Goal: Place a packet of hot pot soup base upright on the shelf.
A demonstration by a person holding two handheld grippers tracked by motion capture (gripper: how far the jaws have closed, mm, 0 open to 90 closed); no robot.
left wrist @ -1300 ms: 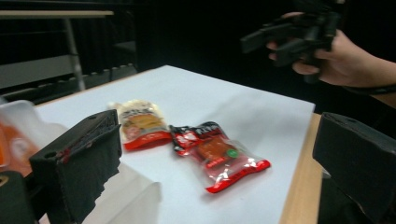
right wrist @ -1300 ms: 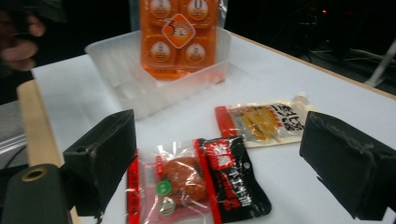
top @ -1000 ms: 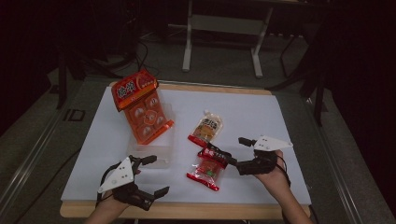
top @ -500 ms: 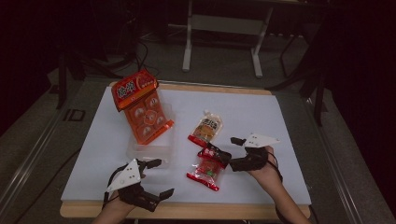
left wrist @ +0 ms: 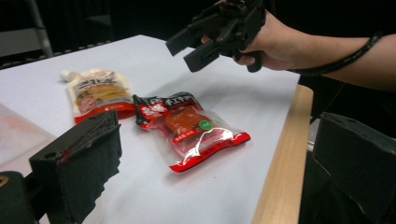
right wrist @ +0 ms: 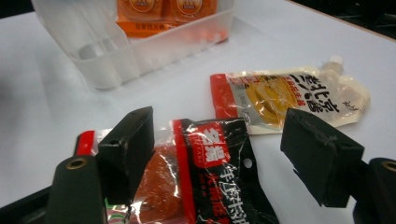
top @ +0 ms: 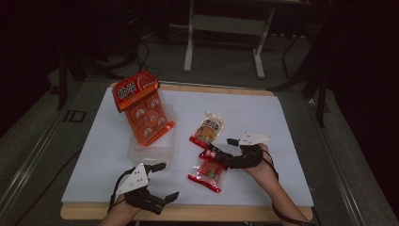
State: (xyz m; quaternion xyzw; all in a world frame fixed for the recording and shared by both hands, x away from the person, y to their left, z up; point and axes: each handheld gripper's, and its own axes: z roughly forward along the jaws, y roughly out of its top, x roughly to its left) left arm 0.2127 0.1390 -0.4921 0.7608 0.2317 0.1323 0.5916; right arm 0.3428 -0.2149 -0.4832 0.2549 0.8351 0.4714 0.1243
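Observation:
A red snack packet (top: 207,172) lies flat near the table's front, with a cream spouted pouch (top: 207,129) just beyond it. My right gripper (top: 219,147) is open and low over the red packet's top edge. In the right gripper view the packet's black header (right wrist: 210,172) sits between the spread jaws, and the pouch (right wrist: 285,95) lies past them. My left gripper (top: 168,180) is open at the front edge, left of the packet, holding nothing. The left gripper view shows the packet (left wrist: 191,128), the pouch (left wrist: 95,93) and the right gripper (left wrist: 191,44) above them.
An orange multi-pack (top: 143,110) leans upright in a clear plastic bin (top: 150,150) at the left-centre of the white mat (top: 263,113). The table's wooden front edge (top: 226,213) runs close under both hands. The bin (right wrist: 140,51) stands beyond the right gripper.
The right gripper has moved left, closer over the red packet's top edge. The left gripper has shifted slightly right along the front edge. The packets have not moved.

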